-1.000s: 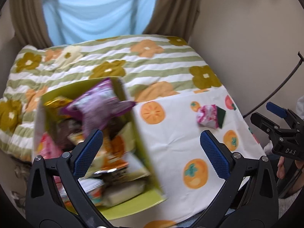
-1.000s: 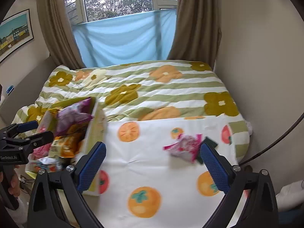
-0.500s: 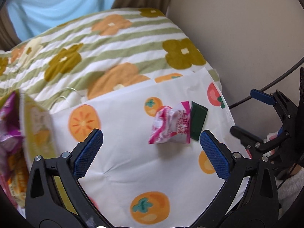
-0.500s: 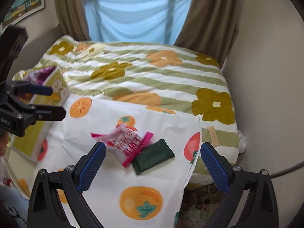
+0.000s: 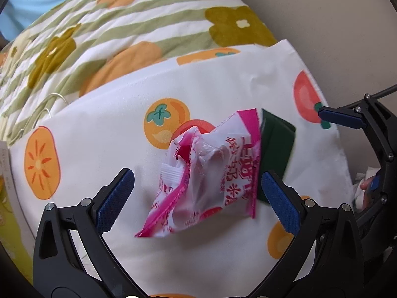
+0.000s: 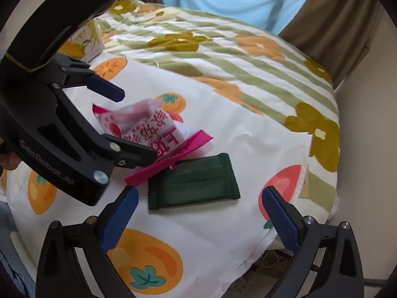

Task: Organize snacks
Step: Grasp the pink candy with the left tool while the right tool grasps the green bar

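Note:
A crumpled pink-and-white snack packet [image 5: 208,173] lies on the white persimmon-print cloth [image 5: 104,134]. A flat dark green packet [image 5: 276,149] lies against its right side. My left gripper [image 5: 197,186] is open, one finger on either side of the pink packet and neither pad touching it. In the right wrist view, the left gripper [image 6: 134,124] straddles the pink packet [image 6: 146,126] from the left. My right gripper [image 6: 201,198] is open just in front of the green packet [image 6: 193,182] and holds nothing.
The yellow-green snack box [image 6: 86,39] stands at the far left of the bed. A striped flower quilt [image 6: 223,49] lies beyond the cloth. The cloth's edge [image 6: 278,233] hangs off the bed corner, with a beige wall [image 6: 367,149] close on the right.
Both grippers swung right, away from the snack box, and closed in on the two packets. The left now straddles the pink packet and the right faces the green one.

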`<state>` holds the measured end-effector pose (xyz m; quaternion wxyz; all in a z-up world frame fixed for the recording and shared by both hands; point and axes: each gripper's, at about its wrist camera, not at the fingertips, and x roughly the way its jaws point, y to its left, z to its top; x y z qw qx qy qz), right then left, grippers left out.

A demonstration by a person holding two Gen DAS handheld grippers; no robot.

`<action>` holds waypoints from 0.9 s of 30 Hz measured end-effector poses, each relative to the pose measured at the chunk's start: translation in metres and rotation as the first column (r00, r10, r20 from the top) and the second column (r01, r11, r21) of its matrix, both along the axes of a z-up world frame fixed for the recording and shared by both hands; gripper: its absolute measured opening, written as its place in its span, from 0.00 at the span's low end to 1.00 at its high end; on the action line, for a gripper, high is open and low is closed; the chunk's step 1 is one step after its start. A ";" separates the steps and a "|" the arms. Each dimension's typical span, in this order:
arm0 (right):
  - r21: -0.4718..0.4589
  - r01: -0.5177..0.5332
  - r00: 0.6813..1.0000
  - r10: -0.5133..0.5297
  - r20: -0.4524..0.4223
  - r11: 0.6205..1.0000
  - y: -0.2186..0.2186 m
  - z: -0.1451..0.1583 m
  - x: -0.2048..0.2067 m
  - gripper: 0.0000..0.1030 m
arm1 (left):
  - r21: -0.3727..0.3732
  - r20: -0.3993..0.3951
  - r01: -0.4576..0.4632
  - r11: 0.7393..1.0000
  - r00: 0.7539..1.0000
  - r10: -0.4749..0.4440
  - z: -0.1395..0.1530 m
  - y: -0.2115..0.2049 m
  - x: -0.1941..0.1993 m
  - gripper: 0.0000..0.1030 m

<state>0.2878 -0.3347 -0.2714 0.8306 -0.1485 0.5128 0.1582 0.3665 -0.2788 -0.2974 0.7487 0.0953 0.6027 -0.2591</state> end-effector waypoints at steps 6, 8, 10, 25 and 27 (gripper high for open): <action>-0.019 -0.058 0.998 0.057 -0.041 0.998 0.002 -0.018 0.010 0.96 | -0.006 0.008 0.000 1.000 1.000 0.000 -0.009 -0.002 0.003 0.98; -0.018 -0.071 0.996 0.070 -0.049 0.997 0.002 -0.022 0.013 0.96 | 0.003 0.024 0.006 1.000 1.000 -0.006 -0.008 -0.002 0.004 0.90; -0.021 -0.081 0.995 0.080 -0.056 0.996 0.004 -0.025 0.016 0.96 | 0.021 0.054 0.010 1.000 0.998 -0.011 -0.004 -0.001 0.004 0.71; 0.026 -0.091 0.989 0.093 -0.117 0.996 0.006 -0.037 0.031 0.89 | -0.023 0.017 -0.079 0.997 0.997 0.080 0.002 0.038 0.010 0.59; 0.029 -0.100 0.989 0.103 -0.108 0.995 0.007 -0.036 0.029 0.82 | -0.033 0.021 -0.094 0.995 0.995 0.095 0.008 0.045 0.008 0.59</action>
